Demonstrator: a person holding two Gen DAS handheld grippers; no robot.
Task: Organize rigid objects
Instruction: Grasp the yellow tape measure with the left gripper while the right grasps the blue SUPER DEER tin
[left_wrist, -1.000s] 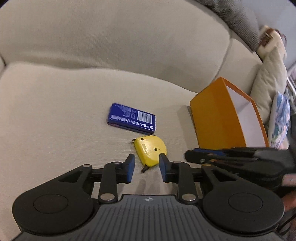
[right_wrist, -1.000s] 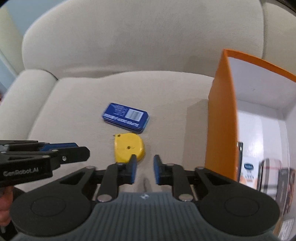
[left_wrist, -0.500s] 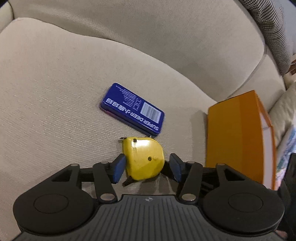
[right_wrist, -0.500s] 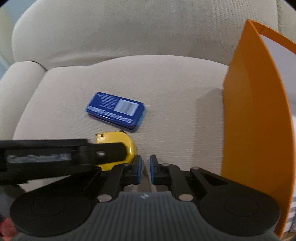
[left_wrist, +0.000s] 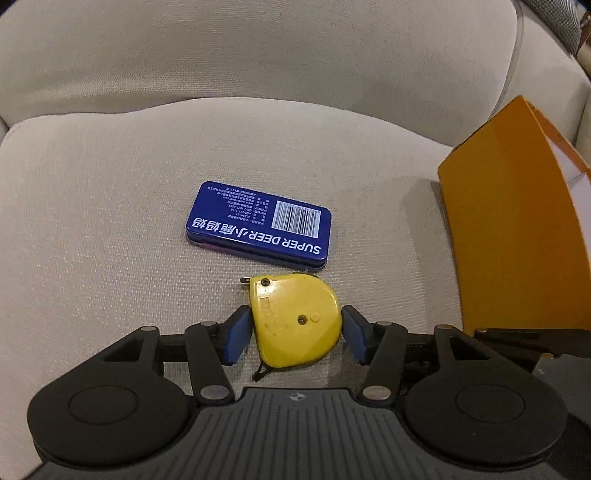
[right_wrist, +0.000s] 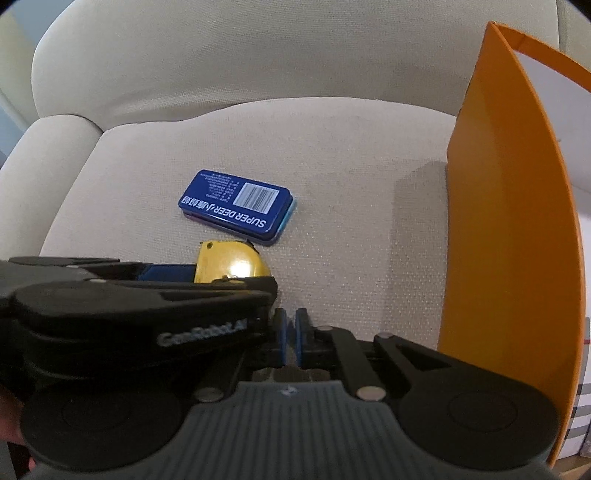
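Left wrist view showed the left gripper (left_wrist: 295, 338) lowered over a yellow tape measure (left_wrist: 297, 321) that lay flat on the beige sofa cushion (left_wrist: 110, 229). Its jaws stood apart with the tape measure between them; they had opened over the last second, and a thin gap showed between each blue pad (left_wrist: 236, 338) and the yellow case, so nothing was clamped. Just beyond the tape measure lay a blue tin (left_wrist: 258, 223), label side up with a barcode and the words SUPER DEER, its near edge almost touching the top of the yellow case. To the right stood an orange box (left_wrist: 513, 251), open at the top, well clear of both. From the right wrist view, the right gripper (right_wrist: 290, 338) sat low near the cushion with its jaws together and empty, only a sliver between the blue pads. In that view the left gripper crossed the frame from the left and hid the lower part of the tape measure, while the orange box wall rose along the right side.
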